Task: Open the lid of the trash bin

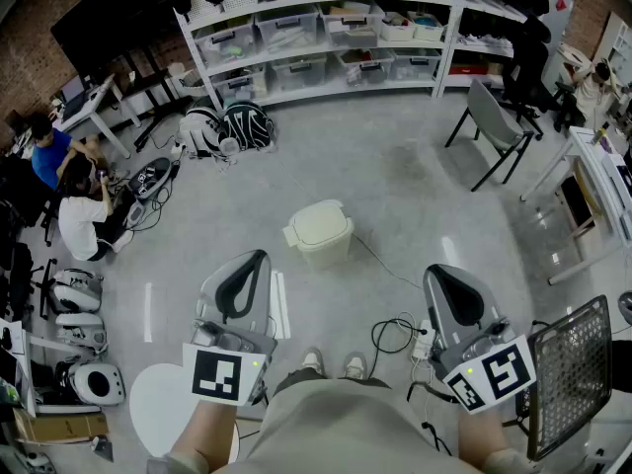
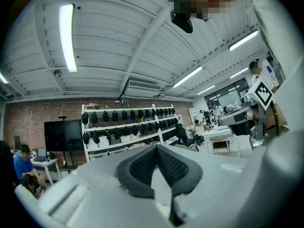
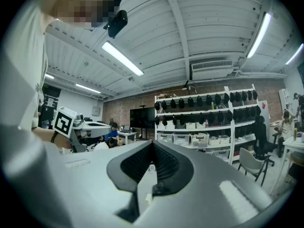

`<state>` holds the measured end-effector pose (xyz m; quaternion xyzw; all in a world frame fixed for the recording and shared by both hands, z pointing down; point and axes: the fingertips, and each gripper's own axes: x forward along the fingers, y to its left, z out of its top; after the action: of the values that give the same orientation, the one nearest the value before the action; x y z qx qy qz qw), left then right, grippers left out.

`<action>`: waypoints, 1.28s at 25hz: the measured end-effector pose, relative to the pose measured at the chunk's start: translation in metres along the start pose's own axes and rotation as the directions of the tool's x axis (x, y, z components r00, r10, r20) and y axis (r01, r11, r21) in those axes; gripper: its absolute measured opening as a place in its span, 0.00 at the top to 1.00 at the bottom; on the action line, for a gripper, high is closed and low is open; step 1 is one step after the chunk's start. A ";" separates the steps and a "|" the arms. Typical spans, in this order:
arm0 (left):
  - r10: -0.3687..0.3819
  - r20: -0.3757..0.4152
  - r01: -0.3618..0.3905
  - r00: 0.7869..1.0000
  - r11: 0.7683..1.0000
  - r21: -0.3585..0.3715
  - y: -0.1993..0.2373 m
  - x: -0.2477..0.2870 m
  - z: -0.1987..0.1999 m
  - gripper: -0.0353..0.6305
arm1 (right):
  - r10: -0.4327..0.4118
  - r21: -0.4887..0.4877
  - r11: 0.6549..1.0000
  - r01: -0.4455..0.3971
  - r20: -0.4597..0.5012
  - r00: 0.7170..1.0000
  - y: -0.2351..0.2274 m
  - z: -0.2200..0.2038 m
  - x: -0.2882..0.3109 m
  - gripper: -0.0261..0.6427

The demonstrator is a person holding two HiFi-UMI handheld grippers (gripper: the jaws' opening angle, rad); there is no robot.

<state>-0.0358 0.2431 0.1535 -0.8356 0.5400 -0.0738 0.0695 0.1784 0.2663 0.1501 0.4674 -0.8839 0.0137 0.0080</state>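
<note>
Lid work has not begun: the trash bin [image 1: 318, 233] stands on the grey floor [image 1: 415, 196] a little ahead of the person's shoes [image 1: 331, 363]. Its cream lid [image 1: 316, 220] lies flat and closed, and both tools are well apart from it. The left gripper [image 1: 247, 276] and the right gripper [image 1: 449, 289] are held out at waist level on either side of the body. They point forward over the floor rather than down at the bin, which is why each gripper view takes in the ceiling and the far shelves [image 1: 326, 28] instead of the lid. In the left gripper view the two dark ribbed pads [image 2: 140, 167] meet at their tips with nothing caught between them. The right gripper view shows the same, its pads [image 3: 137, 163] pressed together and empty. This looks like a neutral carrying pose, probably kept so the arms can be lowered together once the person steps closer. The bin sits roughly midway between the two tools, so either could reach it. From here I cannot tell which edge of the lid is hinged, and that would decide where a tip should hook under. A loose cable [image 1: 395, 334] trails on the floor just beside the right foot and could snag a step forward.
</note>
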 end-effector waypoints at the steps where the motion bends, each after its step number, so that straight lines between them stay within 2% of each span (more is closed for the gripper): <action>1: 0.001 0.003 -0.001 1.000 1.000 0.002 -0.004 0.000 0.000 0.94 | 0.002 0.008 1.000 -0.002 0.002 1.000 -0.002 -0.002 -0.002 0.96; 5: 0.005 0.000 -0.005 1.000 1.000 0.010 -0.018 0.001 0.001 0.94 | 0.016 0.034 0.999 -0.016 0.010 1.000 -0.009 -0.005 -0.011 0.96; 18: 0.004 0.004 -0.005 1.000 1.000 0.025 -0.046 0.008 0.003 0.94 | 0.076 0.019 0.997 -0.076 0.006 0.997 -0.029 -0.017 -0.015 0.96; 26: 0.021 -0.017 -0.020 1.000 0.999 0.041 -0.031 0.017 -0.013 0.94 | 0.056 0.023 0.998 -0.056 -0.010 0.998 -0.043 -0.031 0.007 0.96; 32: 0.025 -0.023 -0.024 0.999 1.000 0.019 -0.005 0.046 -0.024 0.94 | 0.067 0.010 0.998 -0.067 -0.047 0.997 -0.050 -0.040 0.046 0.96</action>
<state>-0.0176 0.2027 0.1805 -0.8273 0.5503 -0.0878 0.0718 0.1935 0.2012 0.1917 0.4370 -0.8986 0.0286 0.0267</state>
